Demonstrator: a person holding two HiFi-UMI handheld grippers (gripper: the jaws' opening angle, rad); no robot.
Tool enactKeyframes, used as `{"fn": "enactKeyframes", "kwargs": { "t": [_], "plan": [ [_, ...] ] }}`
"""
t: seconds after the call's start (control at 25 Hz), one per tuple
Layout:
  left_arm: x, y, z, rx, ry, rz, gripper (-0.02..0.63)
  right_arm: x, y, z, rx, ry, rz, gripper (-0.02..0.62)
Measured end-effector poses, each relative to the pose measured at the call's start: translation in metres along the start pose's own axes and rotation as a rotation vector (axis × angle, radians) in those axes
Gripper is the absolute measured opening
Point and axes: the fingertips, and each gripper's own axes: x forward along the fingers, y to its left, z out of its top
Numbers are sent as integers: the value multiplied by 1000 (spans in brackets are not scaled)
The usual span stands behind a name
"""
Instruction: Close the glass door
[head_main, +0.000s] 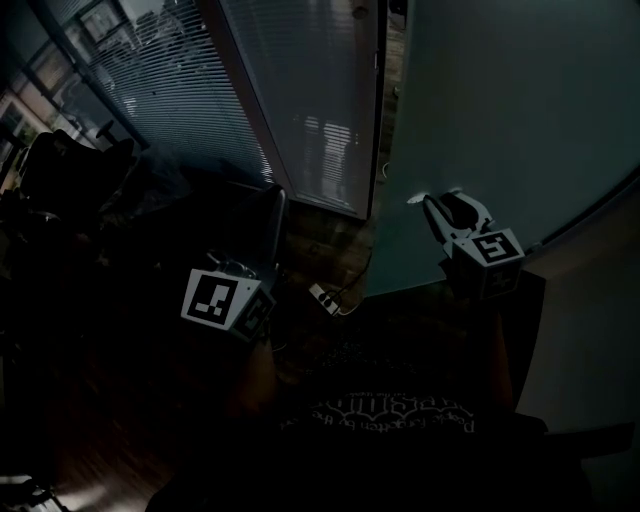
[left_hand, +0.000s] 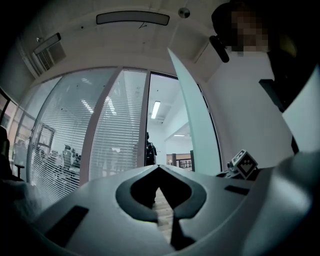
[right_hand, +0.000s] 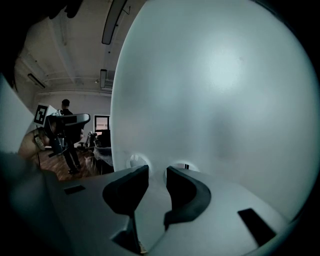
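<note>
The frosted glass door (head_main: 500, 110) stands ajar at the right of the head view and fills the right gripper view (right_hand: 215, 100). My right gripper (head_main: 432, 204) points at its pane, jaws open with a gap and nothing between them (right_hand: 156, 171); the tips rest on or just off the glass. My left gripper (head_main: 232, 285) hangs lower left, away from the door. In the left gripper view its jaws (left_hand: 159, 166) meet at the tips and hold nothing. That view looks up at the door's edge (left_hand: 192, 125) and the open doorway beside it.
A glass partition with blinds (head_main: 300, 100) runs left of the doorway. A white power strip (head_main: 322, 296) with a cable lies on the wooden floor by the door's foot. Dark chairs (head_main: 70, 170) stand far left. A person (right_hand: 67, 135) stands in the room behind.
</note>
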Motion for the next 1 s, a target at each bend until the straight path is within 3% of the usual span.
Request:
{"fn": "enactKeyframes", "kwargs": {
  "t": [0.48,0.84,1.0],
  "plan": [
    [78,19,13,-3,-52,-190,2,3,-9,4,41,-3,-71,114],
    [137,70,18,8,-66,-270,2,63,-30,21,56,-19,-123,114],
    [148,94,16,2,-58,-264,2,85,-38,29,55,-21,-134,114]
  ]
}}
